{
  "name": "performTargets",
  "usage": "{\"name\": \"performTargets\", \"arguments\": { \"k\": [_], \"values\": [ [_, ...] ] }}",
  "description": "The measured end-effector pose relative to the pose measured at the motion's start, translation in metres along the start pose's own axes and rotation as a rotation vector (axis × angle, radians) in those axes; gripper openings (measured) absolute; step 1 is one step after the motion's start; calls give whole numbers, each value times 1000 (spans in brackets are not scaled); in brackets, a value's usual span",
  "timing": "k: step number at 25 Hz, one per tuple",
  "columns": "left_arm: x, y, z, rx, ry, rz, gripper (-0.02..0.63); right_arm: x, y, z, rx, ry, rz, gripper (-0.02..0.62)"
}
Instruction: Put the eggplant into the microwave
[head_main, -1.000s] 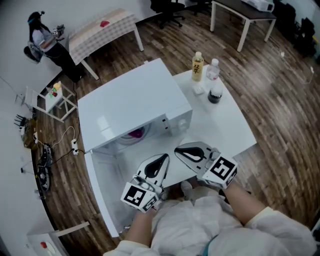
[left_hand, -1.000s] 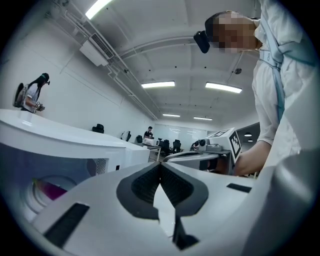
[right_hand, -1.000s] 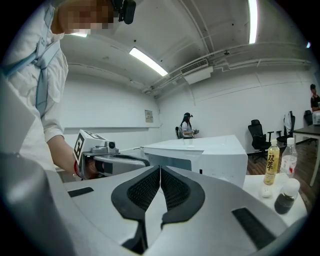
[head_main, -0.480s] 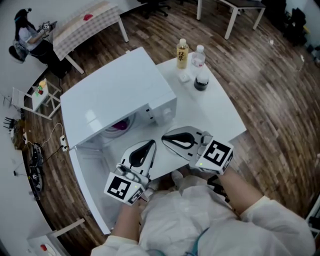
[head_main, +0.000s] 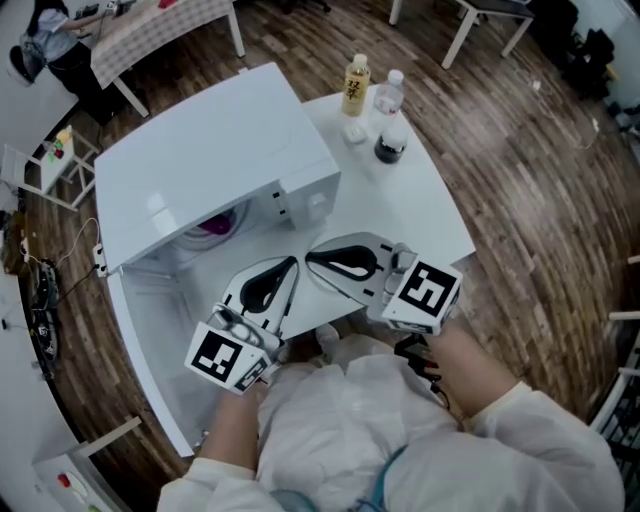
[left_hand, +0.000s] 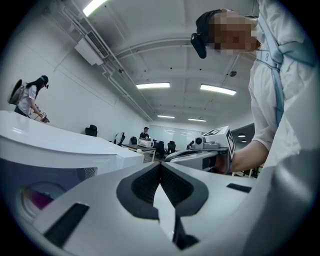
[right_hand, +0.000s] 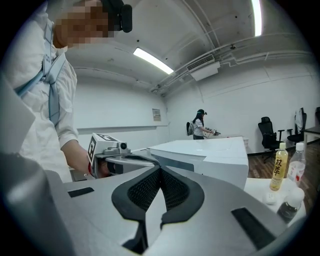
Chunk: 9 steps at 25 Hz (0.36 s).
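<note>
Standing at the white table, a person in a white top holds two grippers just in front of the chest, side by side and close together. The left gripper is clenched, its dark pads pressed flat together with nothing between them, which its own view shows plainly. The right gripper is clenched too and just as empty. Their tips nearly meet over the near part of the table, and both point toward the microwave.

The microwave is a white box on the left half of the table, with its open front turned to the person. The eggplant is inside it, a purple shape lying on the round glass plate in the cavity. From the left gripper view it shows as a purple patch low inside the opening. Neither gripper touches it or the microwave.

At the far right corner of the table, well apart from the grippers, stand a bottle with a yellow label and a clear bottle beside it. Just in front of them are a dark-bottomed container and a small white object. Wooden flooring surrounds the table. Another person stands off in the background by a table with a checked cloth.
</note>
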<state>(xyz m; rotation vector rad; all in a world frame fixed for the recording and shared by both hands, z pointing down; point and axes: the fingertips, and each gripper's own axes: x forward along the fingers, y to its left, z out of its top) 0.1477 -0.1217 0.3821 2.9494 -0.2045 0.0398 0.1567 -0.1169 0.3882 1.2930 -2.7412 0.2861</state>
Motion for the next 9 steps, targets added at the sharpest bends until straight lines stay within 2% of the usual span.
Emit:
{"name": "performTargets", "arguments": {
  "k": [9],
  "values": [
    [2,4,-2,-17,-21,5,2,3,-1,-4,-6,38,61,31]
  ]
}}
